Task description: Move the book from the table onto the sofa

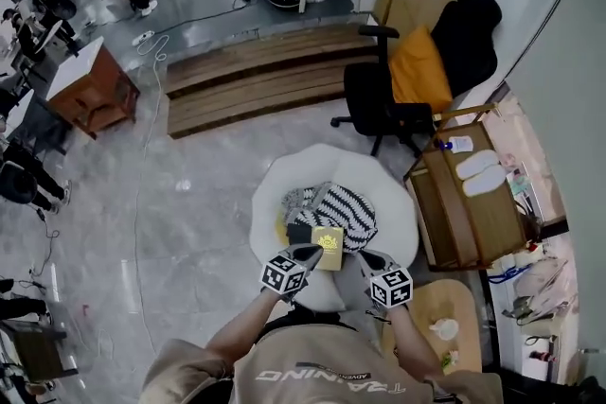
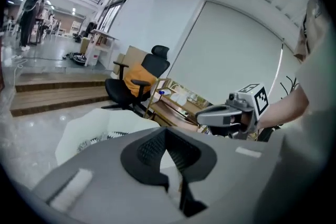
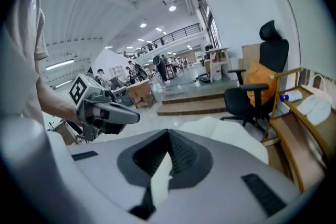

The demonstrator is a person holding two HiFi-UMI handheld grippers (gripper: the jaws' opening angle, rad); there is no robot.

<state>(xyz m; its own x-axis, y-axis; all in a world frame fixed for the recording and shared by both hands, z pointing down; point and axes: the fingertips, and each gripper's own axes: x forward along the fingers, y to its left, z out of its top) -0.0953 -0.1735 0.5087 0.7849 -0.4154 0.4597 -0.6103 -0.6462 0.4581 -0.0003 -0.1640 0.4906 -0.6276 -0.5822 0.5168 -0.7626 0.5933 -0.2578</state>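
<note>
Sofa [image 1: 393, 203] backdrop; left tongs [image 1: 311, 253] hide book [image 1: 329, 243] corner.

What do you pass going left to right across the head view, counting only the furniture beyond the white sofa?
white-topped wooden cabinet → wooden steps → black office chair → wooden rack carrying white slippers

The head view looks steeply down from above onto the left hand-held gripper [image 1: 305, 251] and right hand-held gripper [image 1: 365, 258], the white sofa [image 1: 393, 194] just ahead of them. Each gripper view rides close behind its own jaws, facing outward; both share the black office chair [image 2: 137, 84].
</note>
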